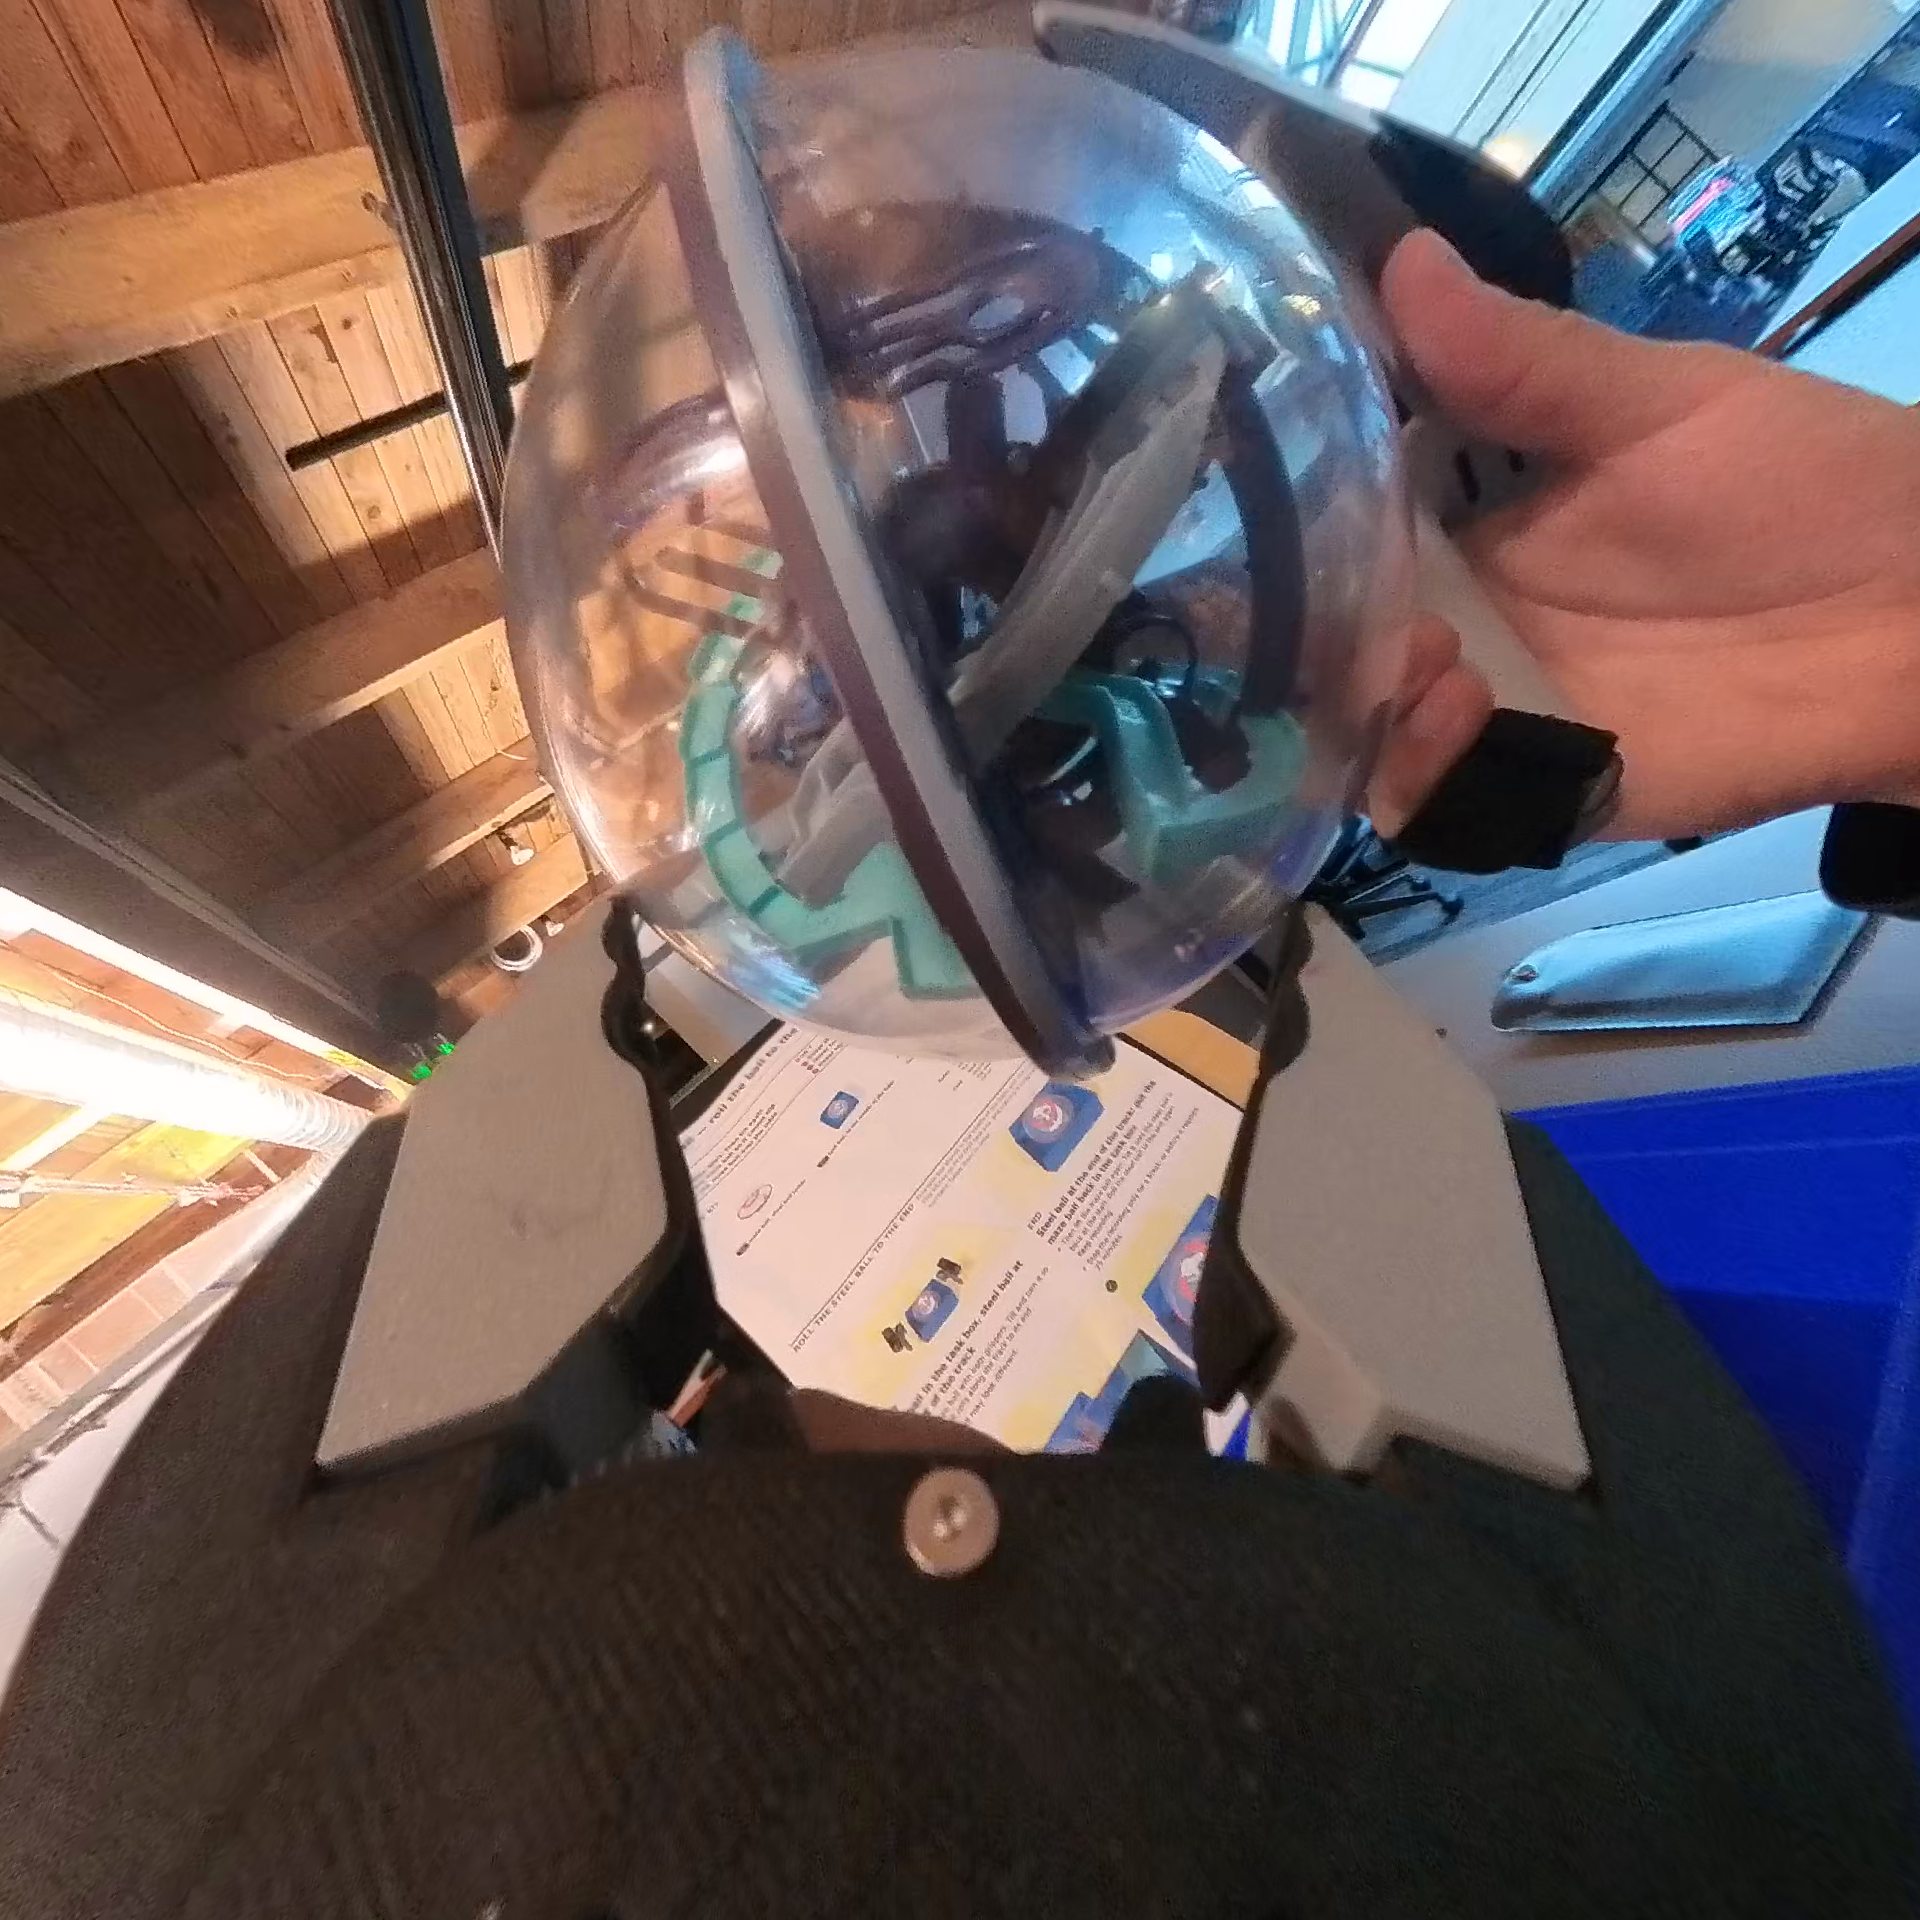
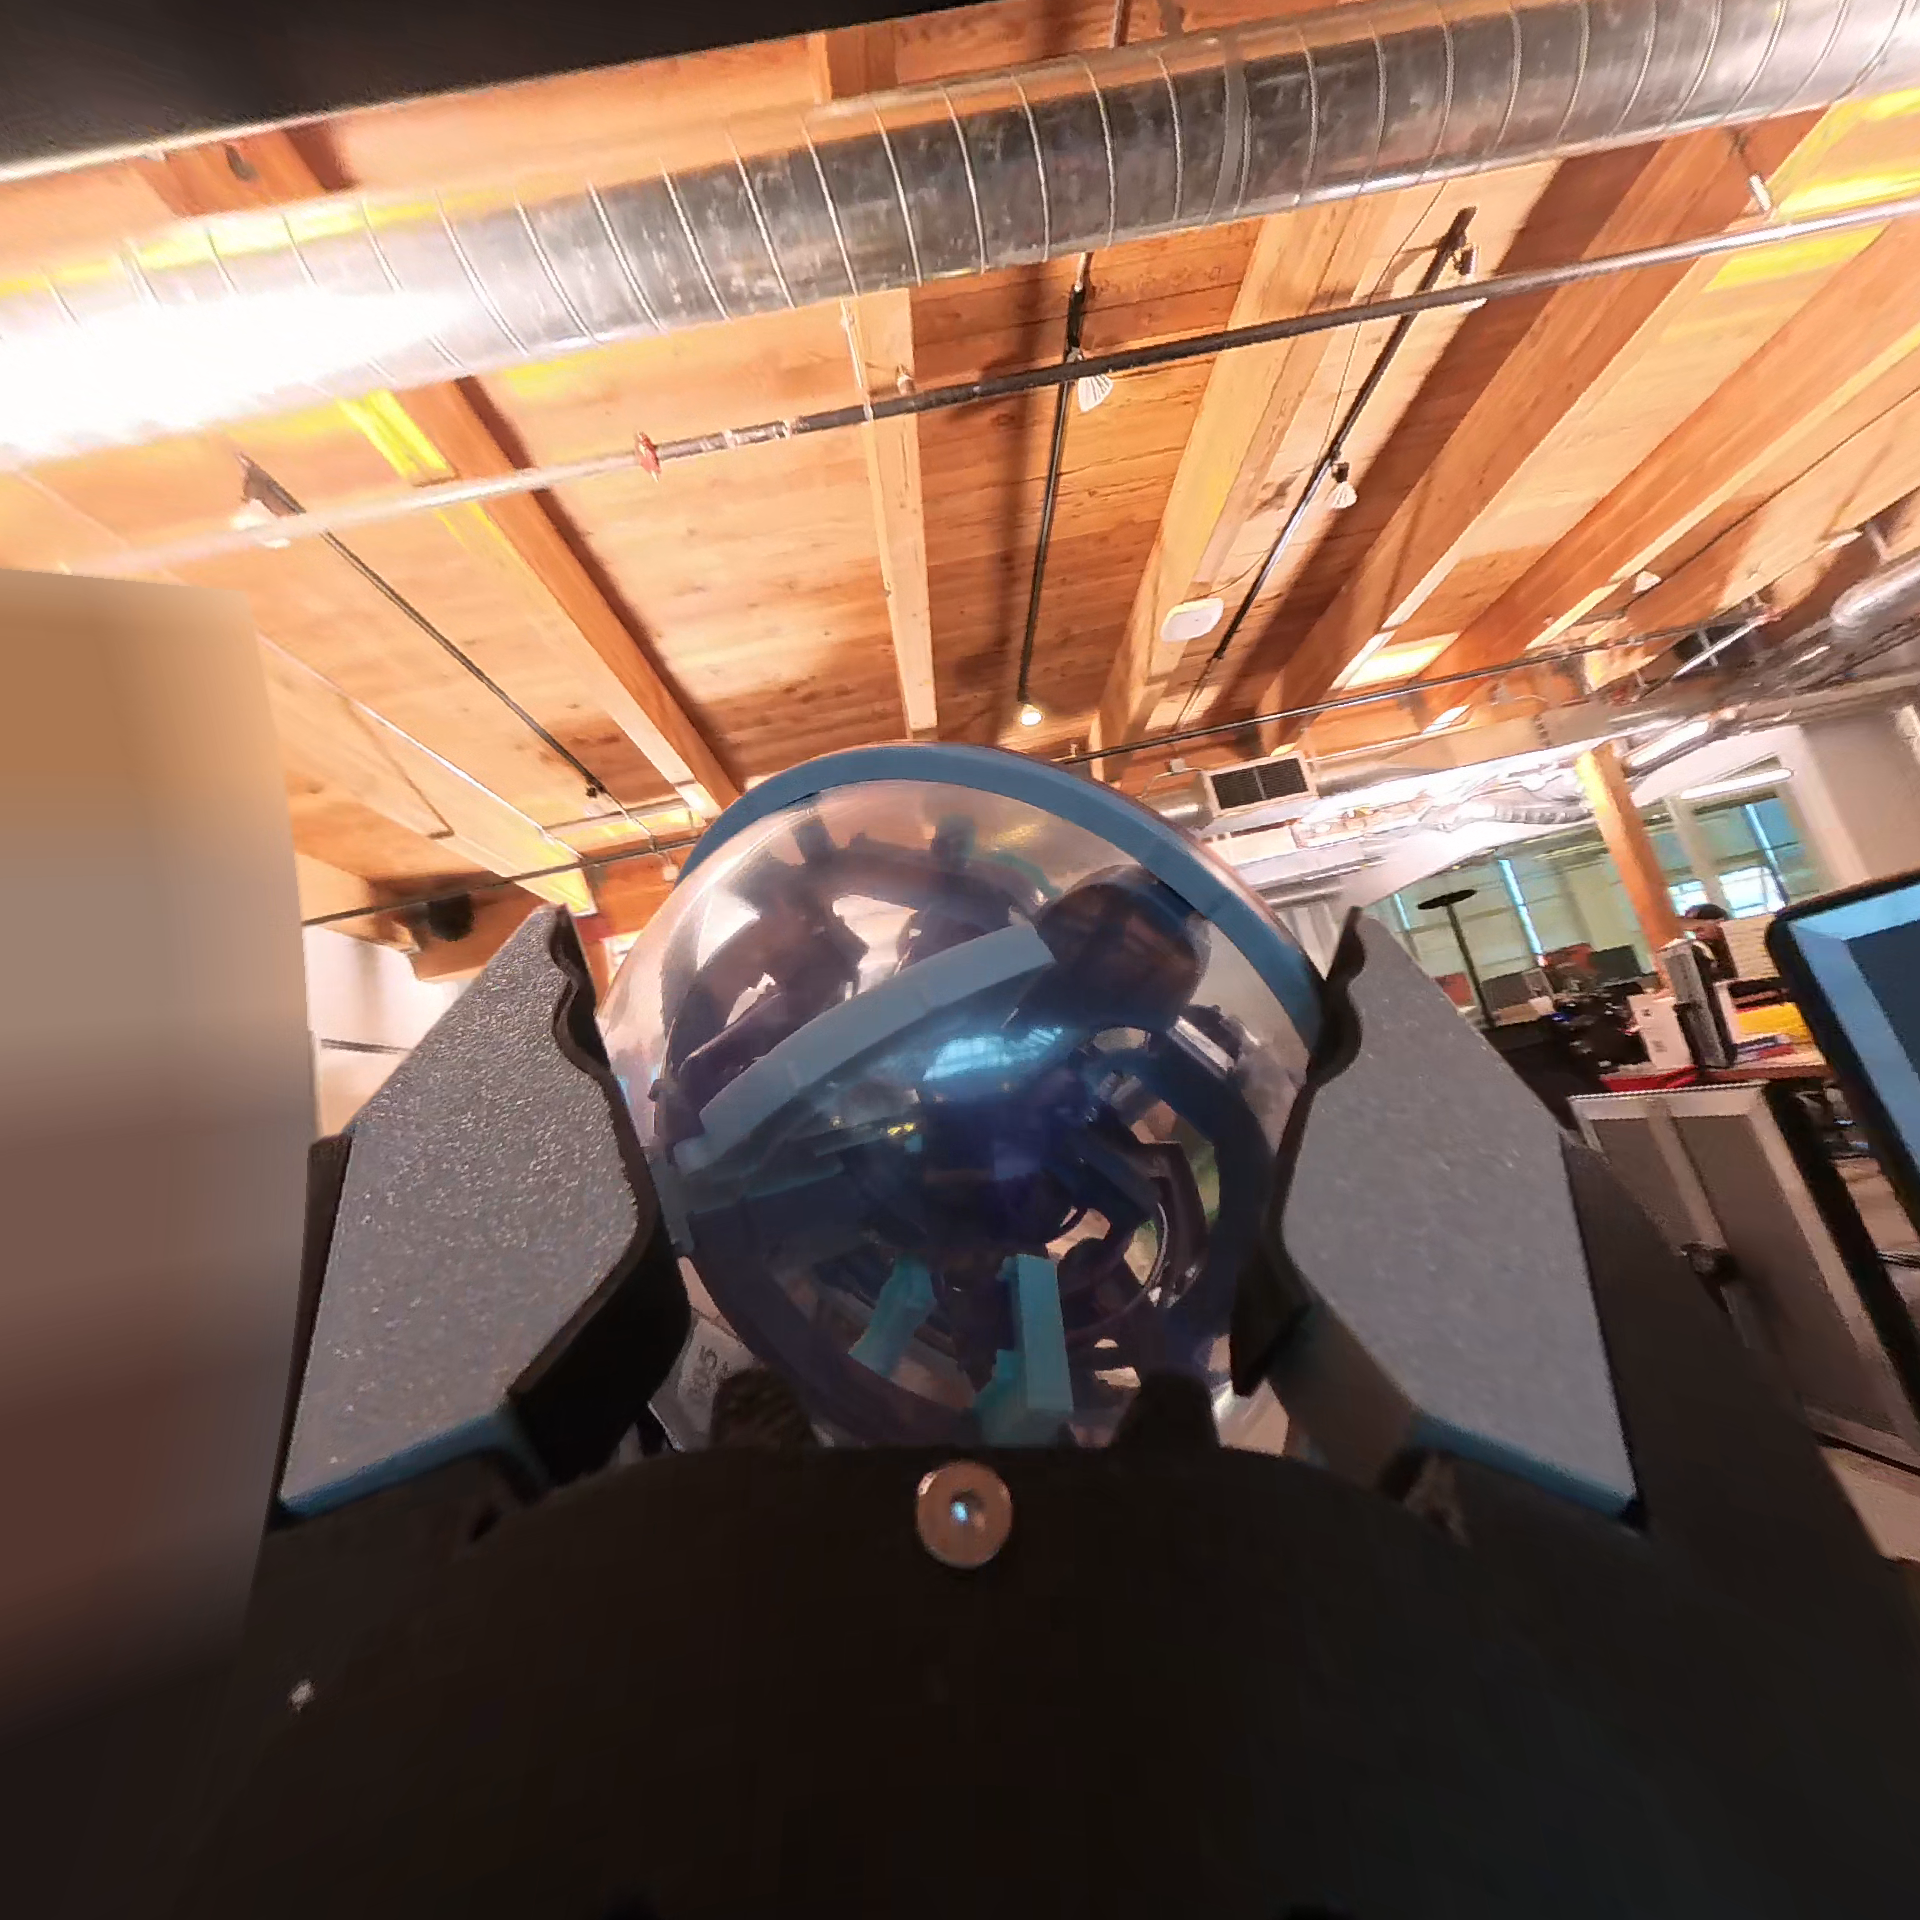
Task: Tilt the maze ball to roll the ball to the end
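Observation:
The maze ball (image 1: 935, 520) is a clear sphere with a grey rim band and teal, grey and dark tracks inside. It is held up in the air, tilted. In the left wrist view its lower cap sits between my left gripper's (image 1: 956, 935) fingertips, and both pads touch it. My right gripper's black pads (image 1: 1538, 779) clamp its far side, with a hand (image 1: 1662, 571) on that gripper. In the right wrist view the ball (image 2: 935, 1091) fills my right gripper (image 2: 956, 966), with both pads pressed on its sides. I cannot make out the small steel ball.
A printed instruction sheet (image 1: 935, 1247) lies on the table below the ball. A blue surface (image 1: 1714, 1299) is at the right. A monitor (image 2: 1860, 1091) stands at the right edge. Wooden ceiling beams and a metal duct (image 2: 935, 156) are overhead.

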{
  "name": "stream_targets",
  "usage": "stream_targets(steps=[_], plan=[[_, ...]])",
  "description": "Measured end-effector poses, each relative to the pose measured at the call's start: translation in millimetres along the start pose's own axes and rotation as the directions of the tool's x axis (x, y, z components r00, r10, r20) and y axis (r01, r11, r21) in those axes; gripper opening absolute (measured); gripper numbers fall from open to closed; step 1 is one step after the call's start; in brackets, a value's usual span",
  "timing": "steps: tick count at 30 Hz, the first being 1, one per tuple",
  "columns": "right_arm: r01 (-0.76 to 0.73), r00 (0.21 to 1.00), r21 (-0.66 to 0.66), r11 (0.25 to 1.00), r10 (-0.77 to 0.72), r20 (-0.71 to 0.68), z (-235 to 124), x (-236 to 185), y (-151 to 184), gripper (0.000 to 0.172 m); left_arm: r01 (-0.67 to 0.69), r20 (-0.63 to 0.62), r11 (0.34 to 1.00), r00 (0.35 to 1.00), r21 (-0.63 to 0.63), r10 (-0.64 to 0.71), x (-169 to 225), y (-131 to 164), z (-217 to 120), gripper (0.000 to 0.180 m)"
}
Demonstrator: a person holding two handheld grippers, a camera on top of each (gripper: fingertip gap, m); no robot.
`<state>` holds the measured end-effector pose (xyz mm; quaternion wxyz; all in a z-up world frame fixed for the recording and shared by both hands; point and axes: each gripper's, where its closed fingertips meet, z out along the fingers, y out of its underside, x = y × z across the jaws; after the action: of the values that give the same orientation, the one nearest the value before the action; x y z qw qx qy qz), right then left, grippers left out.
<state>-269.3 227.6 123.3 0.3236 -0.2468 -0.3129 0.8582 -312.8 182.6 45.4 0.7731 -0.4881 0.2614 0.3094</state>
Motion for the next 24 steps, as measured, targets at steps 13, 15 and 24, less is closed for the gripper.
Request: stream_targets(steps=[13, 15, 24], plan=[[-0.101, 0.994, -0.065, 0.993, 0.103, 0.033, -9, 11, 6, 0.119, 0.049, -0.042, 0.998, 0.998, -0.038, -0.05, -1, -7, -6, 0.118], [-0.121, 0.991, -0.091, 0.989, 0.125, 0.046, -11, 15, 9, 0.119, 0.038, -0.052, 0.998, 0.998, -0.048, -0.041, -1, -5, -6, 0.118], [-0.073, 0.989, -0.179, 0.981, 0.094, 0.112, -22, 27, 17, 0.122, -0.099, -0.068, 0.991, 0.993, -0.09, 0.093, 5, 13, -4, 0.118]])
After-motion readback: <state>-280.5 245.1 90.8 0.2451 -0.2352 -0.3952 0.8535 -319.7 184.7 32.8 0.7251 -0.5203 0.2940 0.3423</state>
